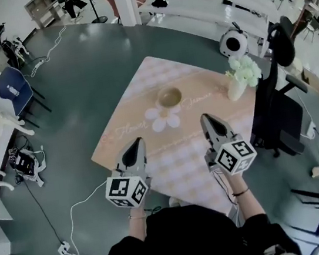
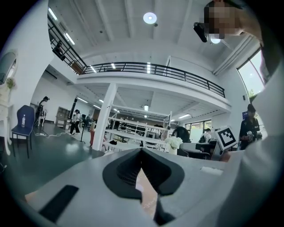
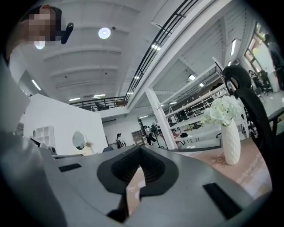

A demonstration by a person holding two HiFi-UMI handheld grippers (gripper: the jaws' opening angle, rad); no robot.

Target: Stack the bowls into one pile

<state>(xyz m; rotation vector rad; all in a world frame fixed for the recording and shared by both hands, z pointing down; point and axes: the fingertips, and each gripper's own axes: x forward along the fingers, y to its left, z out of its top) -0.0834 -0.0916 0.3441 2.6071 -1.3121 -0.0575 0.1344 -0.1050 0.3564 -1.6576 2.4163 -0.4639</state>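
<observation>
Centrally, a bowl (image 1: 170, 97); flowers (image 1: 245, 69) in vase (image 1: 236, 90)

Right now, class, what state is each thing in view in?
Left gripper, fingers shut, empty.
Right gripper, fingers shut, empty.
Bowl, upright, untouched.
Vase, upright, holding flowers.

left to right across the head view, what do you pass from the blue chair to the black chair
blue chair → left gripper → bowl → right gripper → vase → black chair
</observation>
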